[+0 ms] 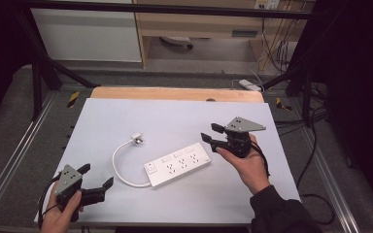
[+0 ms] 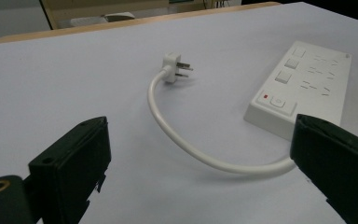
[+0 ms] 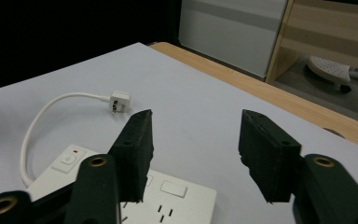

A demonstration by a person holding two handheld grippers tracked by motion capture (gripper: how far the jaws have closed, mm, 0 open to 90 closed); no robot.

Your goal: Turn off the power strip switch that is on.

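The left gripper [image 1: 96, 181], jaws wide apart and empty, rests at the near left edge of the white table [image 1: 126, 116]; in its own view its right jaw hides part of the cord [image 2: 168, 135]. The power strip [image 1: 177, 164] lies at table centre, its plug [image 1: 136, 138] behind. The right gripper [image 1: 212, 132], jaws apart and empty, hovers at the strip's right end; dark surroundings are hard to make out.

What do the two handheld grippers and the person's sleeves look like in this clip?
Both the left gripper and right gripper are black with two blocky jaws, each topped by a grey three-cornered plate and trailing a black cable. Brass-coloured rings show at the jaw bases. The right arm wears a dark sleeve.
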